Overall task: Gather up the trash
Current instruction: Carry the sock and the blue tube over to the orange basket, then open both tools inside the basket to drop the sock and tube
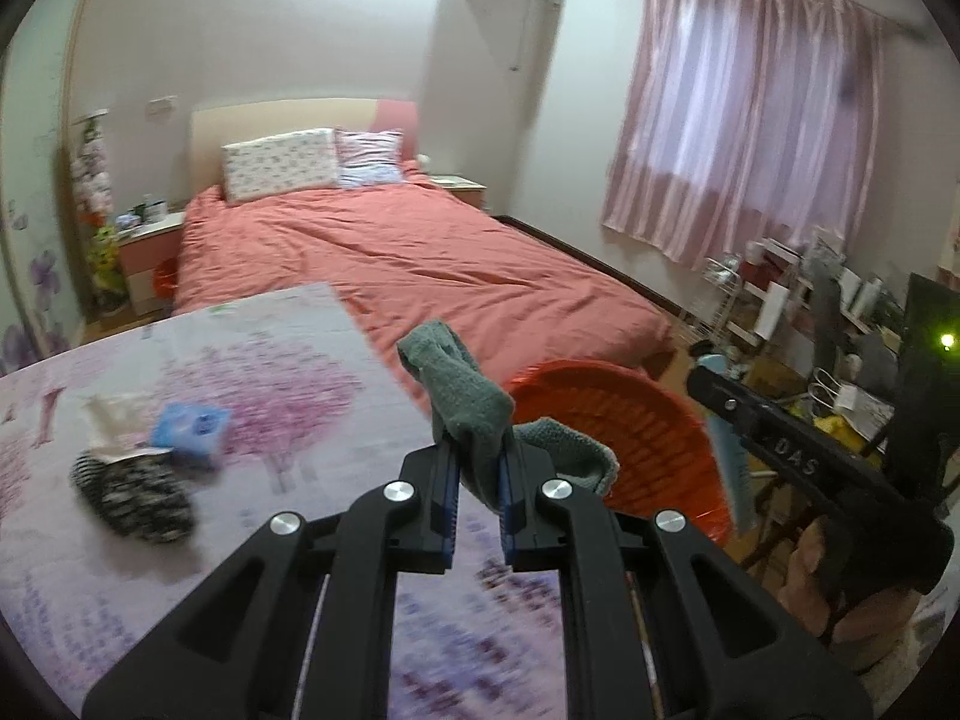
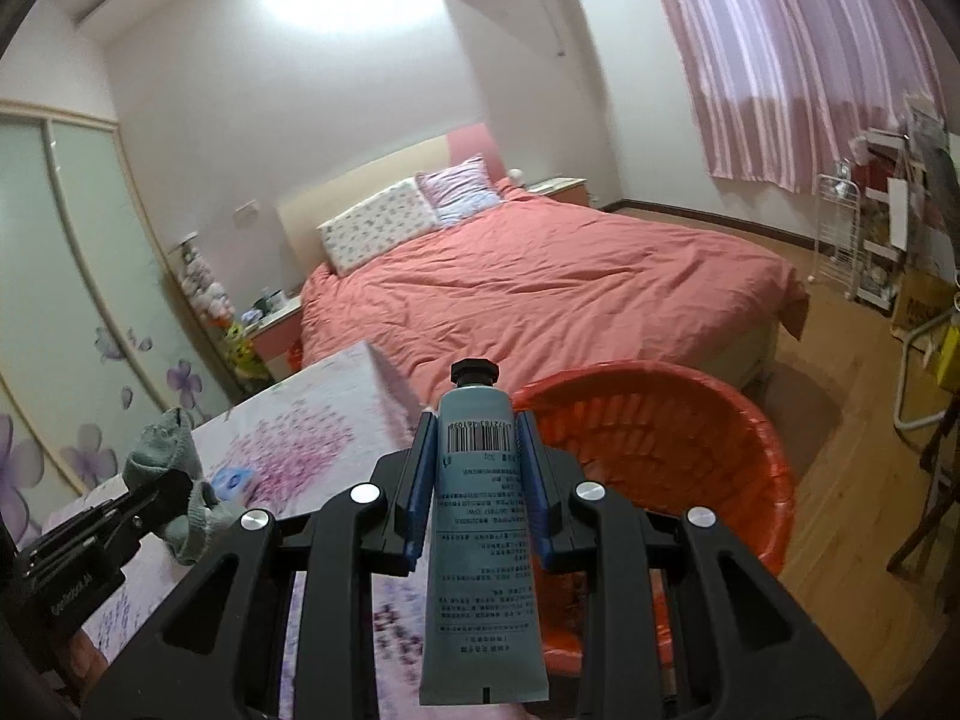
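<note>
Tube (image 2: 480,516): clamped in right gripper (image 2: 480,474), long axis along the fingers, cap forward; basket (image 2: 774,468) just ahead and to its right, rim below the cap; right gripper the nearer to it, by my reading. Sock (image 1: 468,402): pinched in left gripper (image 1: 480,474), drooping; basket beyond, rightward. Table (image 1: 270,372): wrappers remaining, left of left gripper.
</note>
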Demonstrator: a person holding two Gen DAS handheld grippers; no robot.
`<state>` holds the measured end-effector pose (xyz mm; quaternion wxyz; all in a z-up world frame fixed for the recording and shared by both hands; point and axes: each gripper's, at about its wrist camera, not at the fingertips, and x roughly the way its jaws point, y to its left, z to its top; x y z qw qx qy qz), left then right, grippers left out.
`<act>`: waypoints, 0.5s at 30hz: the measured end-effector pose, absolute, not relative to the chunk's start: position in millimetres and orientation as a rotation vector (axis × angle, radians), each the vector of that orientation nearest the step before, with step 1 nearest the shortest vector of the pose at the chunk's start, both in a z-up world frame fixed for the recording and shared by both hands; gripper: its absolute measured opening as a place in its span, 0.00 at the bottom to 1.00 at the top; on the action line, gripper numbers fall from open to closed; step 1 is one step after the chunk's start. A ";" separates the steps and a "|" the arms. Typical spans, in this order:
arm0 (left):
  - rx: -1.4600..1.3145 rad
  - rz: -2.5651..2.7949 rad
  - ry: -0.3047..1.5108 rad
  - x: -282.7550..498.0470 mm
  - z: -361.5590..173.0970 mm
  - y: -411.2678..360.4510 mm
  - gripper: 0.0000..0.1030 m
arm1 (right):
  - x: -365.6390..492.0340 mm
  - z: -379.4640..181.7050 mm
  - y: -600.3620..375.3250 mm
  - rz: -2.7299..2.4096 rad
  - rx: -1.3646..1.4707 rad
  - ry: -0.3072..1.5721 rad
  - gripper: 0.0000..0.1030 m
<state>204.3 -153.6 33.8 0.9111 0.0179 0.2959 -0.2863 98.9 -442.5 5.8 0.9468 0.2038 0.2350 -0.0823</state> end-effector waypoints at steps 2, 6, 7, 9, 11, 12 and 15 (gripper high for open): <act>0.045 -0.621 0.624 207.4 28.2 -174.4 0.11 | 100.9 1.7 -453.0 -0.179 0.428 0.480 0.26; 0.074 -0.676 0.664 217.9 10.3 -216.3 0.11 | 106.3 -7.6 -474.4 -0.200 0.459 0.481 0.26; 0.083 -0.685 0.671 220.8 5.6 -224.0 0.11 | 106.4 -9.3 -477.9 -0.202 0.466 0.481 0.27; 0.103 -0.702 0.694 227.8 -5.9 -242.3 0.12 | 109.4 -14.5 -487.6 -0.208 0.484 0.484 0.27; 0.114 -0.704 0.722 235.3 -16.3 -255.0 0.15 | 111.7 -18.0 -492.9 -0.214 0.490 0.491 0.27; 0.118 -0.696 0.730 236.2 -20.4 -259.7 0.17 | 114.0 -21.2 -493.8 -0.214 0.493 0.501 0.27; 0.131 -0.674 0.758 245.4 -33.6 -265.4 0.34 | 118.0 -29.4 -499.2 -0.215 0.505 0.521 0.28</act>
